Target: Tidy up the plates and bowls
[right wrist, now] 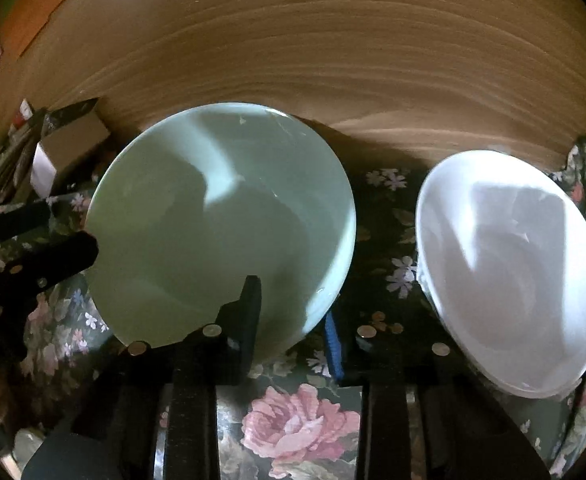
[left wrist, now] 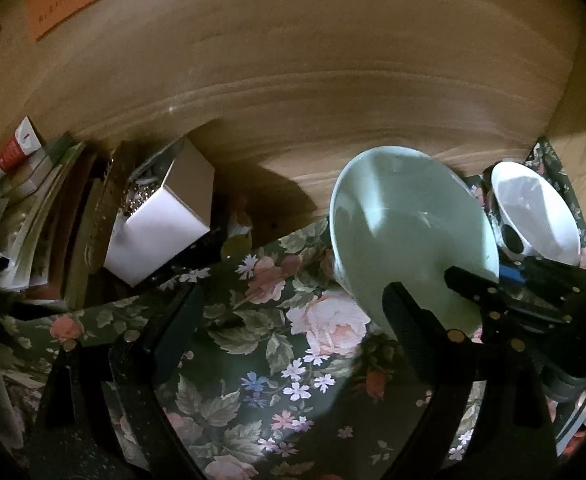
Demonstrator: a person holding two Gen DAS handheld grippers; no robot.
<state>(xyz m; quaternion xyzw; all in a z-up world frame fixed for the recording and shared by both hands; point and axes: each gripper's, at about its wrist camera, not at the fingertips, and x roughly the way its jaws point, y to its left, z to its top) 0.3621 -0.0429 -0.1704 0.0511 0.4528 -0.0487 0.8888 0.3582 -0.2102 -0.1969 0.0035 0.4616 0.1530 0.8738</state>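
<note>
Nearest us, the right gripper has its jaws clenched on the pale green bowl. One finger sits inside the near rim, and the blue-padded finger is outside the wall, so the rim is pinched between them. The left wrist view shows the same thing, with that gripper biting the bowl's edge from the right. The left gripper is released, jaws wide, and only the floral cloth of the counter lies between them. Its right finger is just in front of the green bowl's near left side, though we cannot tell if it touches.

The green bowl sits on the cloth in the middle of the counter. We cannot tell whether its base is off the cloth. The white bowl, which is smaller, is just beside it on the right, and the two are apart. Farther left, a white box and a leaning stack of books crowd the corner, and the wooden back panel closes off the rear.

We judge that the step in hand is the pickup of the green bowl — the grip is made, but the bowls are not yet grouped. The next move calls for a steady lift on a one-sided rim pinch, which lets a heavy bowl tip. The open left jaws could support the opposite rim or fetch the white bowl — it looks small enough to nest inside the green one.
</note>
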